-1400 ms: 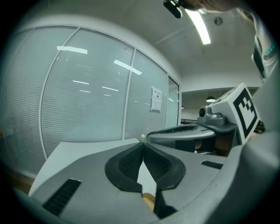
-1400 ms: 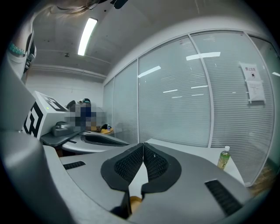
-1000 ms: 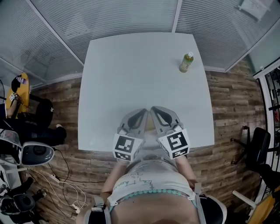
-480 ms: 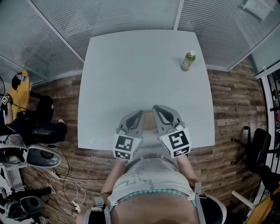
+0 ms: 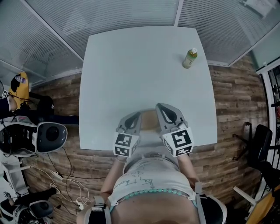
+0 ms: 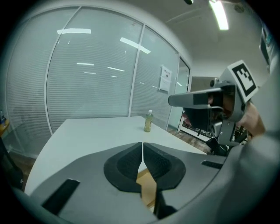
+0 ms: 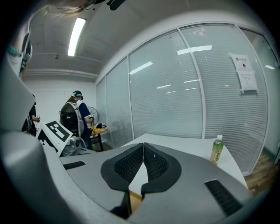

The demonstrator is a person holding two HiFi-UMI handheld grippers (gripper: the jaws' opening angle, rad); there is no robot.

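- Currently my left claw (image 6: 142,144) and right claw (image 7: 143,145) are both pinched together, gripping nothing, side by side above the desk's (image 5: 131,65) near edge.
- A green bottle (image 5: 190,58) stands upright near the far right corner, well apart from them.
- A glass partition (image 5: 109,13) backs the desk.

Table: a white square table (image 5: 131,65) standing on a wood-plank floor (image 5: 229,100); its near edge lies just beneath the left gripper (image 5: 134,115) and the right gripper (image 5: 160,106).
Top: smooth, matt white, stretching ahead of both claws to the glass wall.
Bottle: a green drink bottle (image 5: 189,58) with a pale cap, upright on the table, well ahead of both claws and off to their right, near the far right corner.
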